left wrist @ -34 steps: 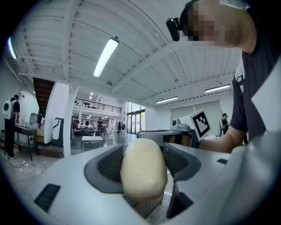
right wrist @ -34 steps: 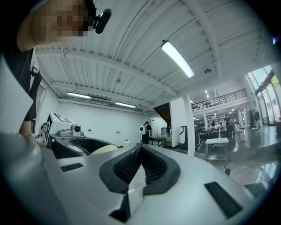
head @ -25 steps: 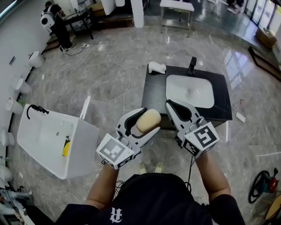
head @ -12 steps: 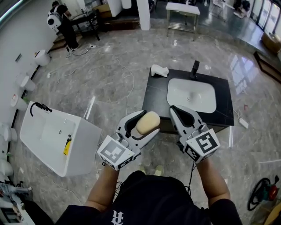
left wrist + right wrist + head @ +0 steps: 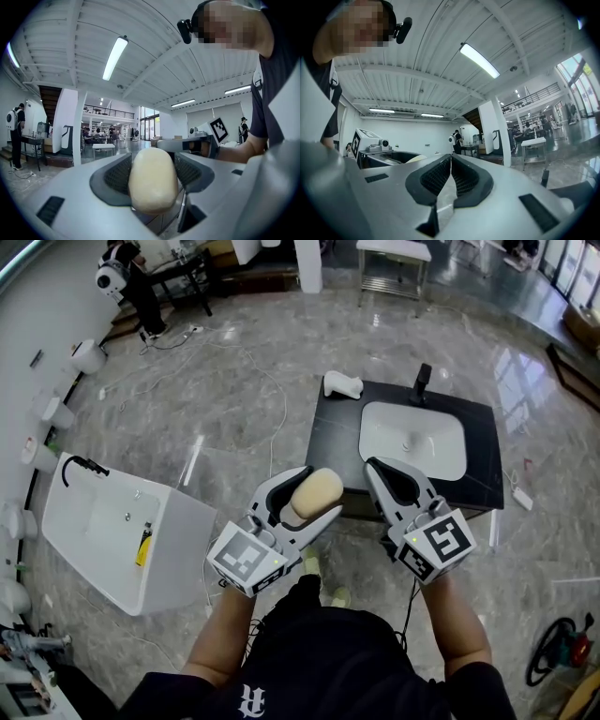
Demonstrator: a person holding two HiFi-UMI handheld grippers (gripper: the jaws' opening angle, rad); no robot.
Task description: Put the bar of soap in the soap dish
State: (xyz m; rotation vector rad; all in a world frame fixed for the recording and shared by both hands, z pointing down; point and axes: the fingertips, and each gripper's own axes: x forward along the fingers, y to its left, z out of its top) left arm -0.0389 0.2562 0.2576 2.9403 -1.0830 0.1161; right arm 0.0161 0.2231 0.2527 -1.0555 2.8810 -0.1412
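My left gripper (image 5: 319,493) has the bar of soap (image 5: 316,494) clamped between its two jaws. They stand about a soap's width apart, one ribbed pad pressed to each broad side. The soap is a pale cream oval. Its long axis lies along my jaws, and in the head view it runs from lower left to upper right. The rounded far end pokes out past my fingertips and points toward the front left corner of the black counter (image 5: 330,442). In the left gripper view the soap (image 5: 153,180) fills the gap between the pads, seen nearly end on, with its near end sunk low between the jaws.

My right gripper (image 5: 371,466) is just beside the left one, with a gap between them. Its jaws are closed pad to pad with nothing between them, as the right gripper view shows (image 5: 451,174).

Both grippers hang in the air before the counter's front edge, above the grey stone floor (image 5: 225,399). The white soap dish (image 5: 342,385) sits on the counter's back left corner, well apart from the soap. A white sink (image 5: 412,439) is set into the counter, with a dark tap (image 5: 423,382) behind it.
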